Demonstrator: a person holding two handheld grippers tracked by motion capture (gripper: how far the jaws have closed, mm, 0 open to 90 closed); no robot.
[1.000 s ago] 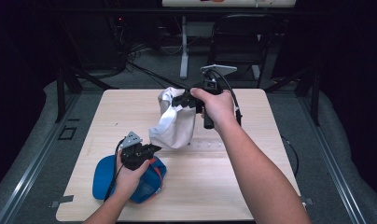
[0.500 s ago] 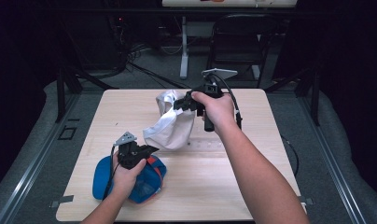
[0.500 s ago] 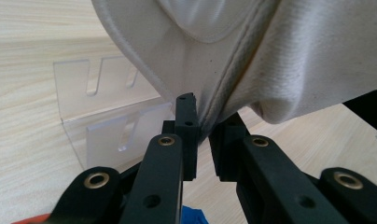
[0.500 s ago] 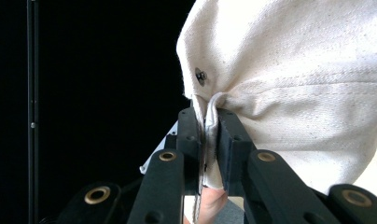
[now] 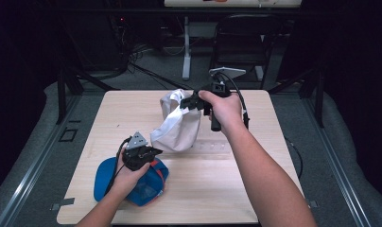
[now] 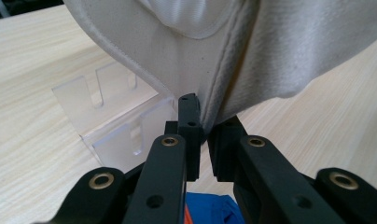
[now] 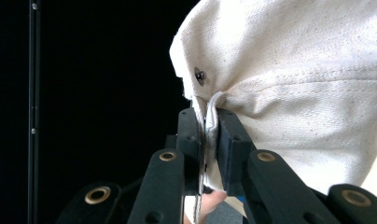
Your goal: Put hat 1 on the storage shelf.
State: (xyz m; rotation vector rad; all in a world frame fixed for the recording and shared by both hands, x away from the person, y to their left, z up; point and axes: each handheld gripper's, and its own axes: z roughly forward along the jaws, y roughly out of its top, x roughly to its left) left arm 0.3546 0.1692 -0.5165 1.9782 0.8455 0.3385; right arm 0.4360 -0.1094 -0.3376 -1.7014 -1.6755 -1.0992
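A cream canvas bag (image 5: 179, 125) hangs stretched over the middle of the table between my two grippers. My right gripper (image 5: 184, 103) holds it up at the far side, shut on the top hem beside a metal snap (image 7: 200, 74); the gripper (image 7: 210, 135) pinches the folded cloth (image 7: 294, 93). My left gripper (image 5: 155, 150) sits low at the front left, and its jaws have just been closing on the bag's lower seam. In the left gripper view the gripper (image 6: 203, 121) clamps that thick hem (image 6: 270, 46).
A blue pouch with orange trim (image 5: 146, 187) lies under my left hand near the table's front left. A clear acrylic stand with slots (image 6: 116, 121) rests on the wood just behind the bag (image 5: 212, 146). A dark chair (image 5: 246, 42) stands beyond the table.
The bag's lower edge has swung from hanging free toward the left gripper, which now pinches it. The right gripper has kept its place and its hold.
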